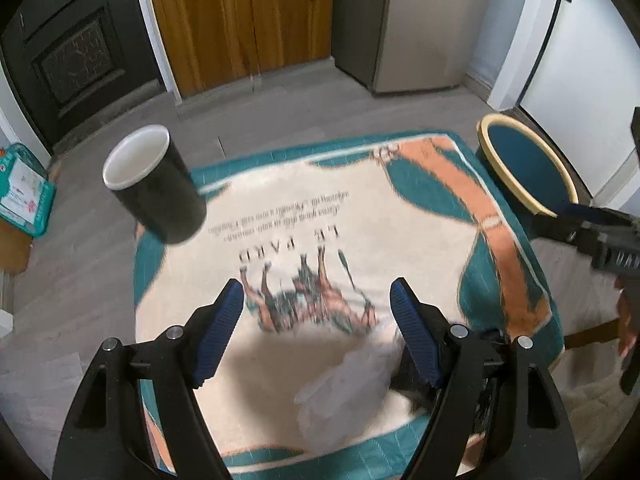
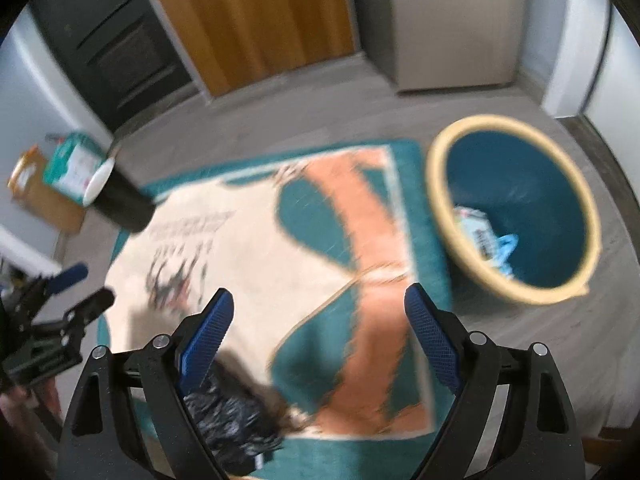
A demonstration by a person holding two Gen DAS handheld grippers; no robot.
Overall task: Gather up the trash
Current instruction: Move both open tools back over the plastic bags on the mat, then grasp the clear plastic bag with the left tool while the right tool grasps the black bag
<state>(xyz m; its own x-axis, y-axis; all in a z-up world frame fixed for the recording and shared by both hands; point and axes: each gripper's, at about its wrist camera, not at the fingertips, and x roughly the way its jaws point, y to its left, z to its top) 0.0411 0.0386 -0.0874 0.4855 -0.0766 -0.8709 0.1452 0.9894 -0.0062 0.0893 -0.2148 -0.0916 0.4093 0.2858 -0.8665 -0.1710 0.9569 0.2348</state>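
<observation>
Black paper cup (image 1: pixel 154 184): upright, far left corner of the printed tablecloth (image 1: pixel 320 216).
Left gripper (image 1: pixel 316 312): jaws wide, empty.
Clear plastic wrapper (image 1: pixel 344 388): near edge, beside a black crumpled bag (image 2: pixel 224 416).
Right gripper (image 2: pixel 320 320): jaws wide, empty.
Blue wastebasket (image 2: pixel 516 208): on the floor right of the table, trash inside.

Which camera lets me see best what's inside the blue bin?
The right wrist view: it looks down into the blue bin and shows wrappers at the bottom. The left wrist view catches only its rim and inner wall.
</observation>
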